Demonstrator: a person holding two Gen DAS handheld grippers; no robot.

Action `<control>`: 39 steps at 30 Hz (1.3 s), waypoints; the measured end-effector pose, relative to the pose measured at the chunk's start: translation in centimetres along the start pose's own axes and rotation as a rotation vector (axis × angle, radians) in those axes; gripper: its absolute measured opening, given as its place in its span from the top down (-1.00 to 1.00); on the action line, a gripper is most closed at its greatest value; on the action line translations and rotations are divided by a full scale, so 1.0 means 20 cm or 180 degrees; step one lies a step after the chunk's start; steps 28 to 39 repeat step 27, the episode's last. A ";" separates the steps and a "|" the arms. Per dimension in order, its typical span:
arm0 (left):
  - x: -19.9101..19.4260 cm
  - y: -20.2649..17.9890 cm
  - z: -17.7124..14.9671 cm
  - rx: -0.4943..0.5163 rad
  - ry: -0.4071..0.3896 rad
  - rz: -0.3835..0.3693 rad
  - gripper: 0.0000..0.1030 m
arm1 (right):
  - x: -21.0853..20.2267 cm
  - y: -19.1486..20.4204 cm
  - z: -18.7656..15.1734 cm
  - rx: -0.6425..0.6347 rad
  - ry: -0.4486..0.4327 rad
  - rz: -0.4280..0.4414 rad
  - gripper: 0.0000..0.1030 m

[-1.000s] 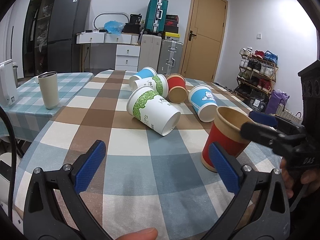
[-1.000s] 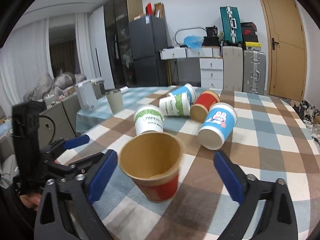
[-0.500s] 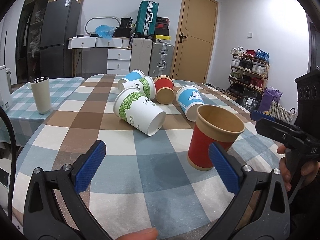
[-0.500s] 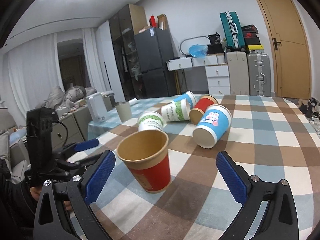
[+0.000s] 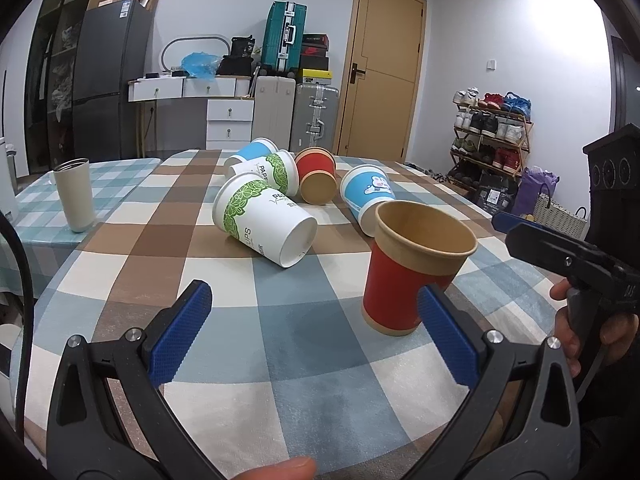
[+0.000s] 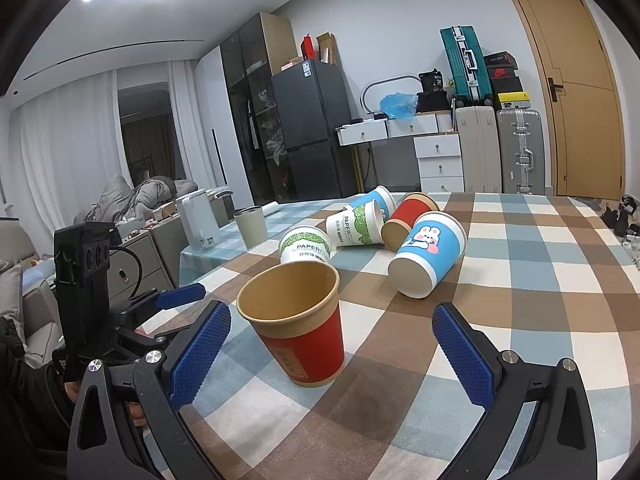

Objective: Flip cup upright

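Looking across the checked table (image 5: 132,240), I judge one flip is done: the red cup (image 5: 412,272) stands upright on its base near my edge, mouth up, touching neither tool. Five cups lie on their sides beyond it, so the step in hand is picking the next one. Nearest are the green-leaf cup (image 5: 264,220), base toward me, and the blue rabbit cup (image 6: 430,254), just behind the standing one. The next move calls for reaching past the red cup without knocking it, then closing across a lying cup's wall gently, since thin paper should crush easily.

My left gripper (image 5: 316,336) hangs spread wide and empty, its right pad just in front of the red cup's base. My right gripper (image 6: 332,356) is equally wide and empty, the cup between its pads without contact.

The red cup has a plain kraft band at the rim, a brown interior, and looks undented.
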State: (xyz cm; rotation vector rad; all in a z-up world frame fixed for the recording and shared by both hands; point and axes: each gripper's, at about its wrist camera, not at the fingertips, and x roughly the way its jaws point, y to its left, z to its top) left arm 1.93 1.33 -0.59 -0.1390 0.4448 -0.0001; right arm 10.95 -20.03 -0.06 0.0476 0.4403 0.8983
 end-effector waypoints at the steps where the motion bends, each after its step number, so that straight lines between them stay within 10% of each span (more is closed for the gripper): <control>1: 0.00 0.00 0.00 0.0000 -0.0001 0.0002 -0.99 | 0.00 0.00 0.00 -0.0003 0.0003 -0.0001 -1.00; 39: -0.06 -0.01 0.01 0.0043 -0.0176 -0.0009 -0.99 | 0.02 0.00 -0.01 -0.0046 0.0035 0.0011 -1.00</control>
